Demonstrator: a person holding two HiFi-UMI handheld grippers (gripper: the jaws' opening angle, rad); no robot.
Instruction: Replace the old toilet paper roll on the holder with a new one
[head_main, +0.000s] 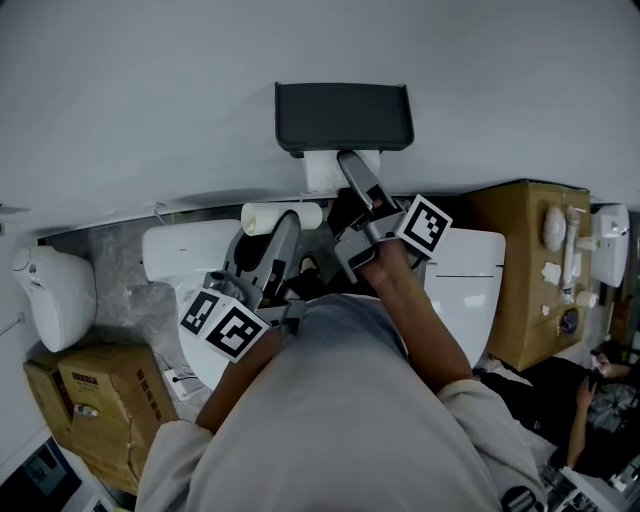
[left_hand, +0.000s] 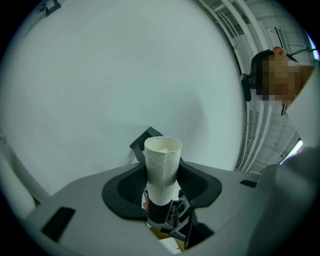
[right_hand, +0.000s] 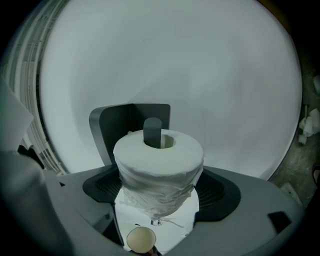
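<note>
A dark wall holder (head_main: 343, 118) with a flat shelf on top hangs on the white wall. My right gripper (head_main: 347, 168) is shut on the full white new roll (head_main: 324, 172) right under it. In the right gripper view the new roll (right_hand: 159, 170) sits between the pads, and the holder's grey spindle (right_hand: 152, 131) pokes into its core. My left gripper (head_main: 284, 226) is lower and to the left, shut on the thin, nearly used-up old roll (head_main: 282, 216). The old roll (left_hand: 162, 170) stands upright between the left jaws, with the holder (left_hand: 146, 138) behind it.
Two white toilets (head_main: 180, 262) (head_main: 468, 272) stand against the wall below the holder. A cardboard box (head_main: 100, 395) lies at lower left, beside a white fixture (head_main: 55, 290). A brown cabinet (head_main: 525, 250) stands on the right, and a seated person (head_main: 590, 400) is at the far right.
</note>
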